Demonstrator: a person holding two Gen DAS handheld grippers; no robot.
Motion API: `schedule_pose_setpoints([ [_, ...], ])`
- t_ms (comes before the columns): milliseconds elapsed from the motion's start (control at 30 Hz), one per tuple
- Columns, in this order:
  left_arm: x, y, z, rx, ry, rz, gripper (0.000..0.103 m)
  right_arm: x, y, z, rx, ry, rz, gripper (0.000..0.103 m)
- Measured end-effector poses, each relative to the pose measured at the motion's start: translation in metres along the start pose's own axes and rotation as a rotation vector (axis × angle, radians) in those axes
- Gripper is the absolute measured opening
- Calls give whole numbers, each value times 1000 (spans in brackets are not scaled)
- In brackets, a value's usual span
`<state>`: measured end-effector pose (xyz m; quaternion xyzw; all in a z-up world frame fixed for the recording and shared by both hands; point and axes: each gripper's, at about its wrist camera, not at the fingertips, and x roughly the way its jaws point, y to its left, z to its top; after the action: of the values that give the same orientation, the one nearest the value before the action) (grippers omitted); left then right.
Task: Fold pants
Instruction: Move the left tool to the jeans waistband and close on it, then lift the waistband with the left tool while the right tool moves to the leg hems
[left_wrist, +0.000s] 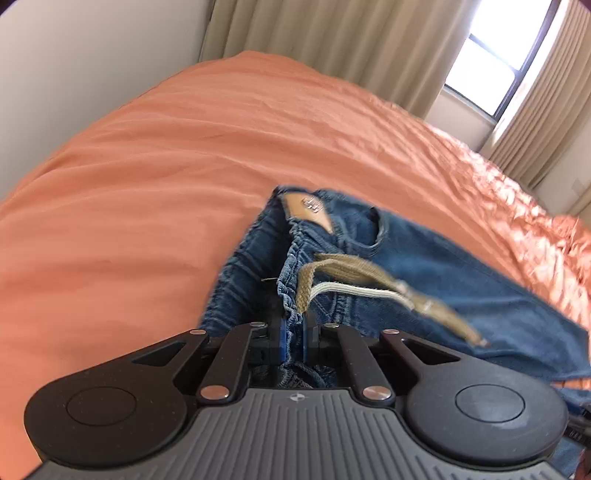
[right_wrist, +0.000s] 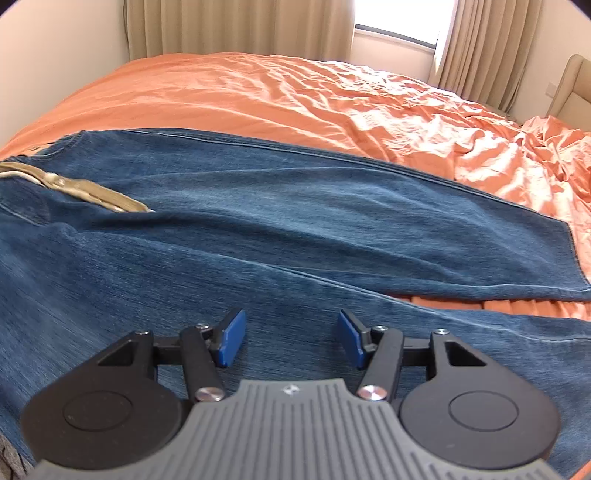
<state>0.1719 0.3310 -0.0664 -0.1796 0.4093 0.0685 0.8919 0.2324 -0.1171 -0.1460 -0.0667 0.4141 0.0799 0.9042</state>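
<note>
Blue jeans (right_wrist: 258, 206) lie spread on an orange bed sheet (right_wrist: 295, 92), legs running to the right, with a tan drawstring (right_wrist: 92, 194) near the waist at the left. In the left wrist view my left gripper (left_wrist: 294, 338) is shut on the bunched elastic waistband of the jeans (left_wrist: 424, 266), beside the tan drawstring (left_wrist: 354, 269) and a tan leather patch (left_wrist: 308, 208). My right gripper (right_wrist: 291, 338) is open, its blue pads (right_wrist: 231, 341) just above the denim of the near leg, holding nothing.
The orange sheet (left_wrist: 184, 166) covers the whole bed and is rumpled at the right (right_wrist: 517, 147). Beige curtains (right_wrist: 240, 26) and a bright window (right_wrist: 399, 18) stand behind the bed. A beige headboard (right_wrist: 572, 88) is at the far right.
</note>
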Motion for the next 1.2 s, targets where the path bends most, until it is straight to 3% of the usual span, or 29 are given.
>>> schedule_pose_setpoints([
  [167, 44, -1, -12, 99, 91, 123, 8, -3, -19, -9, 25, 28, -29, 53],
  [333, 72, 4, -19, 109, 137, 155, 10, -16, -49, -18, 85, 40, -64, 55],
  [400, 74, -1, -19, 155, 147, 179, 21, -24, -64, -23, 125, 47, -79, 59],
  [467, 67, -7, -17, 175, 145, 196, 26, -31, -80, -26, 160, 59, -86, 59],
  [533, 55, -17, -16, 206, 127, 226, 36, -39, -95, -29, 185, 66, -88, 59],
  [600, 41, -30, -17, 271, 94, 247, 54, -48, -110, -29, 201, 66, -88, 59],
  [633, 33, -35, -18, 303, 82, 248, 56, -54, -119, -29, 208, 63, -90, 59],
  [833, -18, -73, -20, 467, 39, 186, 56, -105, -179, -21, 252, 29, -95, 53],
  [1000, -58, -97, -19, 543, -5, 151, 55, -158, -236, -15, 275, 6, -122, 48],
  [1200, -97, -125, -32, 719, -38, 151, 52, -210, -293, -10, 172, 72, -189, 44],
])
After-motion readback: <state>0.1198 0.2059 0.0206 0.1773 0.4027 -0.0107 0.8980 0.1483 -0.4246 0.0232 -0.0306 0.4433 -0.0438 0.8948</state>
